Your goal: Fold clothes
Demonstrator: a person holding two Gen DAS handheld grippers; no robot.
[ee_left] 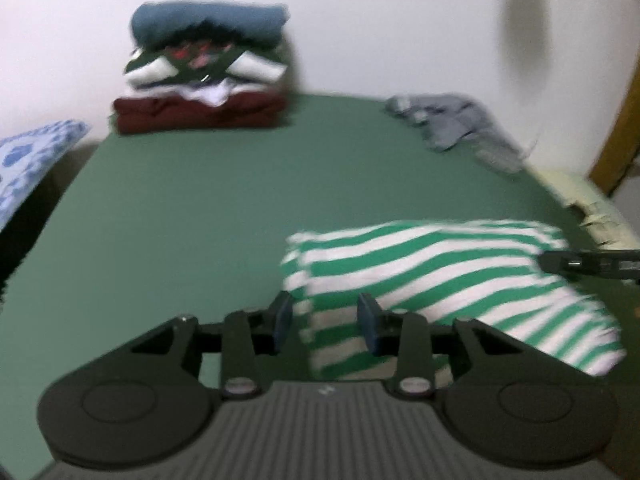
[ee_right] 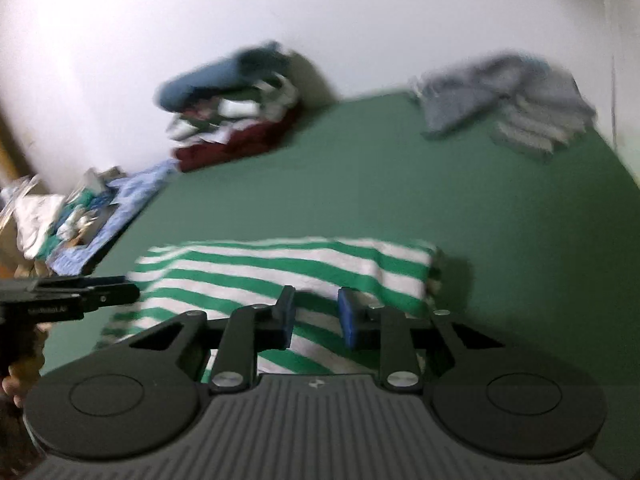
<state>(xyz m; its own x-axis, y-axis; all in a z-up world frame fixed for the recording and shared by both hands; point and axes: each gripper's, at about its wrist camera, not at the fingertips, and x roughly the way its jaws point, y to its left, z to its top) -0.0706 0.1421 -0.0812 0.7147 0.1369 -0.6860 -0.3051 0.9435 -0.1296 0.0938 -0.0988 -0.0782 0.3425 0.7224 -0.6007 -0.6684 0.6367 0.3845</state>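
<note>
two grippers are held over a folded green-and-white striped garment [ee_left: 440, 280] lying on the green bed surface [ee_left: 200, 208]; the left gripper [ee_left: 326, 322] and right gripper [ee_right: 316, 316] are seen partly open, gripping nothing. folded clothes [ee_left: 204, 68] are stacked by the wall.

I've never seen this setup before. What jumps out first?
The green-and-white striped garment, folded, lies on the green surface nearest the cameras, with both open claws, left claw and right claw, just above it. A stack of folded clothes stands against the far wall; a crumpled grey garment lies far right.
</note>
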